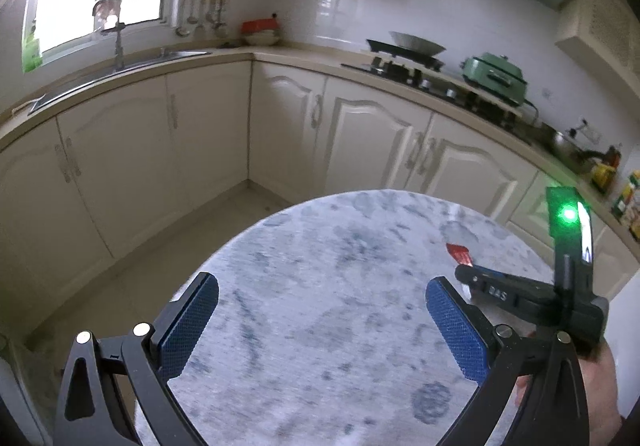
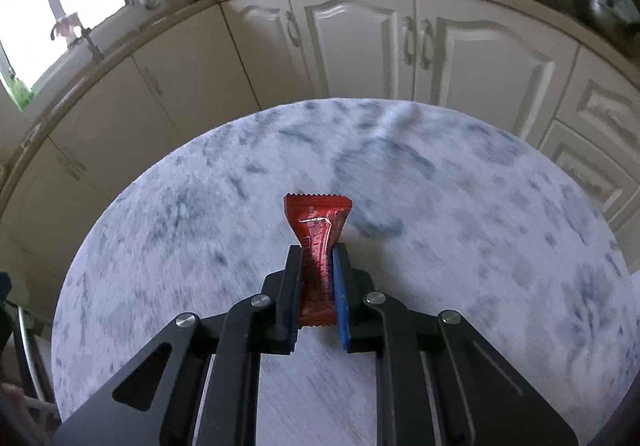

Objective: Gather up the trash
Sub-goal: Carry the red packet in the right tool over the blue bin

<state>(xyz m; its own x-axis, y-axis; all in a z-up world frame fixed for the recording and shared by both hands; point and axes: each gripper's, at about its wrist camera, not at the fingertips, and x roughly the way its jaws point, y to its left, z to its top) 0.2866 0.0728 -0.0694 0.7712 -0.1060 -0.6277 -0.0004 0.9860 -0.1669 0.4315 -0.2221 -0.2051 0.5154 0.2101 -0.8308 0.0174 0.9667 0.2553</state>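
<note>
Right wrist view, right gripper point(image 2: 316, 286) fingers clenched on red wrapper point(image 2: 319, 230), print unreadable, left gripper point(image 1: 320, 330) fingers spread.

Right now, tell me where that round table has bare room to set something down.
Nearly all of the marble table is bare. The widest free patch lies between the open left gripper and the table's far edge toward the cabinets. The only crowded spot is the right side, where the right gripper pinches the red wrapper.
</note>
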